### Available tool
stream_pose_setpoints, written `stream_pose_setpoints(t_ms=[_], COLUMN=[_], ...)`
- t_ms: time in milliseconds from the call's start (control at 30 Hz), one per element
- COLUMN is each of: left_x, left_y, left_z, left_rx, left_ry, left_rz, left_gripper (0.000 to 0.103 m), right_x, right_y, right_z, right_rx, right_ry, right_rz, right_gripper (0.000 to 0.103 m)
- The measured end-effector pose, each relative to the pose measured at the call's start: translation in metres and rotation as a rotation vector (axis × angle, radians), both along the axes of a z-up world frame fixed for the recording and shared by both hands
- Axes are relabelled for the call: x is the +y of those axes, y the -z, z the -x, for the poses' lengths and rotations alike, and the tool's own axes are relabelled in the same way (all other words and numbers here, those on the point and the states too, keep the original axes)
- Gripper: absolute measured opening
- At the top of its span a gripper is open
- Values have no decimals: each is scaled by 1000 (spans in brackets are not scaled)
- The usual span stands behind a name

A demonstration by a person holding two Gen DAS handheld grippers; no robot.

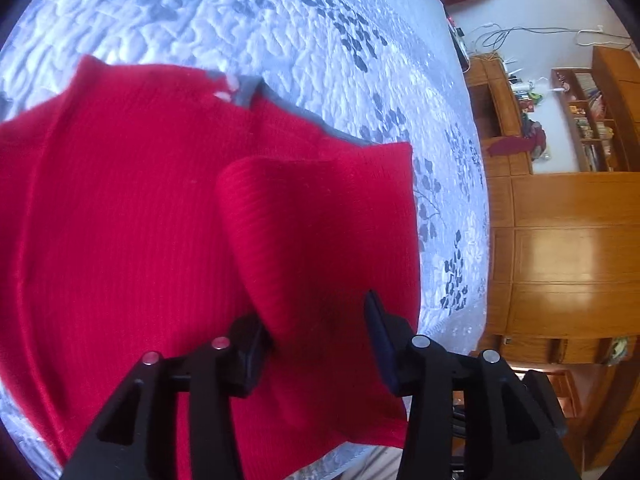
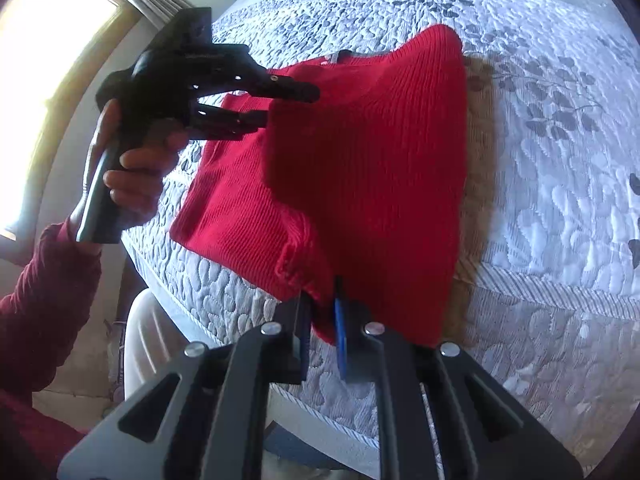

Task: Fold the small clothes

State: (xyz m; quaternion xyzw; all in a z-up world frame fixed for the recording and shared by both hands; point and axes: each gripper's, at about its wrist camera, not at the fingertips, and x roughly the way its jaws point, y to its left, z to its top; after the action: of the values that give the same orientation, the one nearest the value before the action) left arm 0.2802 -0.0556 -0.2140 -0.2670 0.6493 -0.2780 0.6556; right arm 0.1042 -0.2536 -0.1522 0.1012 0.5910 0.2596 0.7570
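A red ribbed knit garment (image 1: pixel 120 220) with a grey neck trim (image 1: pixel 248 92) lies on a quilted bedspread (image 1: pixel 248 20). My left gripper (image 1: pixel 316 340) is open, with a raised fold of the red fabric (image 1: pixel 280 232) between its fingers. In the right wrist view the garment (image 2: pixel 360 152) is lifted off the bed. My right gripper (image 2: pixel 322 320) is shut on its near edge. The left gripper (image 2: pixel 276 108) shows there at the upper left, open around the garment's far side.
The white and grey leaf-patterned bedspread (image 2: pixel 540 160) covers the bed. Wooden cabinets and shelves (image 1: pixel 560 220) stand past the bed's edge. A bright window with a curtain (image 2: pixel 60 60) is at the left. The person's arm in a maroon sleeve (image 2: pixel 44 300) holds the left gripper.
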Motion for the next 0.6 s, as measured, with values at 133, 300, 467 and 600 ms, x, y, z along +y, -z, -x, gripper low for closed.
stream_pose_setpoints(t_ms=[133,300,467,600], left_x=[-16,-27,-20,-13], left_y=[4,4,8,18], left_z=[-2,-3,3,8], left_rx=[5,4,85,166], left_ry=[4,27,19,-32], left_rz=[10,-22,54,152], left_gripper=[48,56,62,65], right_x=[-19,-29,-42,-53], right_y=[-14,-20,-31,-42], right_z=[2,5,5,1], right_rx=[-23,-39,-72,-95], right_ry=[17,23,50,75], right_rz=[-10,-31,-88,-132], right_gripper=[9,8,6,5])
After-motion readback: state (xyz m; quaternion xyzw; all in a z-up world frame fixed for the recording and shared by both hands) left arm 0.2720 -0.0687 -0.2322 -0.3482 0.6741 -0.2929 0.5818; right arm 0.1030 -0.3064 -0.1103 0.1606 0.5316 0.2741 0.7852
